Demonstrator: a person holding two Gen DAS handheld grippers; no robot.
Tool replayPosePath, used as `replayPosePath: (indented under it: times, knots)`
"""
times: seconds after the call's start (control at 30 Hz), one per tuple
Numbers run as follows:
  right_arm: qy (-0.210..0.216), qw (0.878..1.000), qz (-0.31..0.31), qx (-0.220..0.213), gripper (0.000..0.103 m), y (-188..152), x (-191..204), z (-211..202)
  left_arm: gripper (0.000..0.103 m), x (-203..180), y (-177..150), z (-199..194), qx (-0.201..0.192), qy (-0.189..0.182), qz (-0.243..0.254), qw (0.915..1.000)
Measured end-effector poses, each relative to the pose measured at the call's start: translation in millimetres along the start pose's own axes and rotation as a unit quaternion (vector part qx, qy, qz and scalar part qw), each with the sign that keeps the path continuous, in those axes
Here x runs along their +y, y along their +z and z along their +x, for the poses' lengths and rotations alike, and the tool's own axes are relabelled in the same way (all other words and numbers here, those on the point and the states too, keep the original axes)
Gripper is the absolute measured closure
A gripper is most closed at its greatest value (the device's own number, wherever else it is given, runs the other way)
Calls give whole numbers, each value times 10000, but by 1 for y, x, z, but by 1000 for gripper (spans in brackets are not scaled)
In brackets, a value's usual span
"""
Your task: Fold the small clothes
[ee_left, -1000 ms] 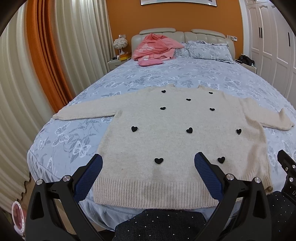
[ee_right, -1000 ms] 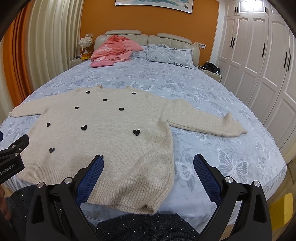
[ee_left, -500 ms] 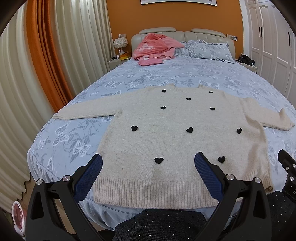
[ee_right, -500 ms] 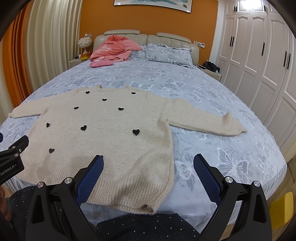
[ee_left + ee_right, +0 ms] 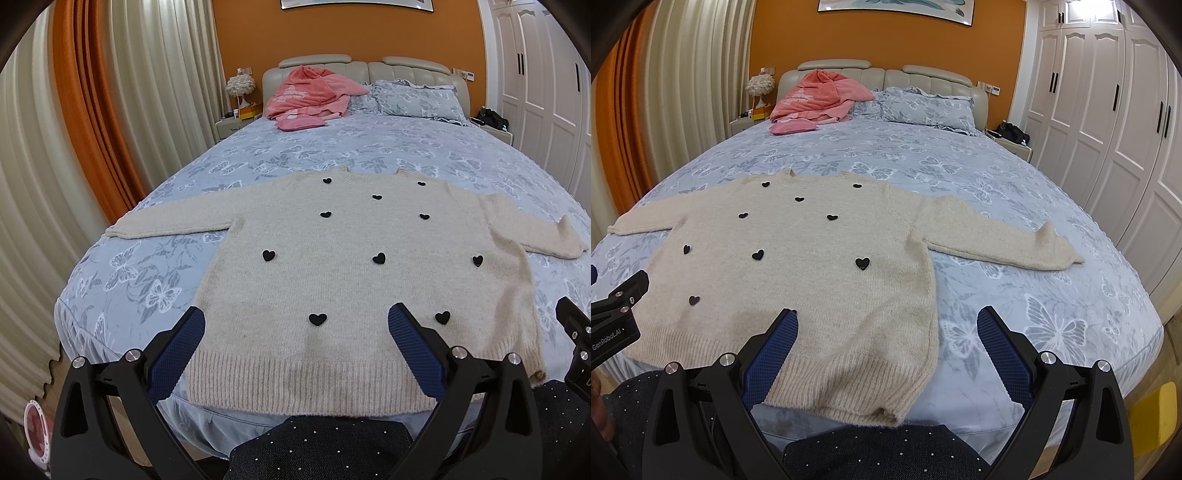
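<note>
A cream knitted sweater (image 5: 354,280) with small black hearts lies flat and face up on the bed, both sleeves spread out; it also shows in the right wrist view (image 5: 812,266). My left gripper (image 5: 295,325) is open and empty, held above the sweater's ribbed hem near the foot of the bed. My right gripper (image 5: 886,325) is open and empty above the sweater's lower right corner. The right sleeve (image 5: 997,240) stretches out toward the wardrobe side.
The bed (image 5: 332,147) has a blue butterfly cover. A pink garment (image 5: 310,96) and grey pillows (image 5: 417,99) lie at the headboard. Curtains (image 5: 74,147) hang on the left, white wardrobes (image 5: 1108,110) stand on the right. The person's dark dotted clothing (image 5: 314,443) is below.
Both grippers have stayed open and almost still; the view has shifted only very slightly. The sweater has not moved.
</note>
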State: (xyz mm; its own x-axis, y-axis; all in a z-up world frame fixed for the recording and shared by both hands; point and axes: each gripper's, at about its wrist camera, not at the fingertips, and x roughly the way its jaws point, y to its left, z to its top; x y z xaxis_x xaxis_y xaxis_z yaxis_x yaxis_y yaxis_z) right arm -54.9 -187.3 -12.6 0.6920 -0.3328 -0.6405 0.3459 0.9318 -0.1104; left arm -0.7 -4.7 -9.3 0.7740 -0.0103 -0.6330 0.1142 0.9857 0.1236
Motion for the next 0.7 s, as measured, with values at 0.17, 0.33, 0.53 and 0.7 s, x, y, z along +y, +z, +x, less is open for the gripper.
replayPosePath:
  times: [0.17, 0.33, 0.53, 0.7]
  knots:
    - [-2, 10000, 26, 38, 7, 0, 0, 1, 6, 0, 0, 0, 4, -21, 2, 10000]
    - [308, 9975, 551, 328, 7, -5, -25, 9, 5, 2, 0, 3, 130, -170, -1, 9998]
    - [4, 9949, 888, 469, 7, 17, -90, 43, 5, 6, 11, 17, 424, -526, -191, 9975]
    - [-541, 9838, 1436, 929, 7, 32, -192, 112, 5, 8, 24, 40, 680, -852, -536, 9926]
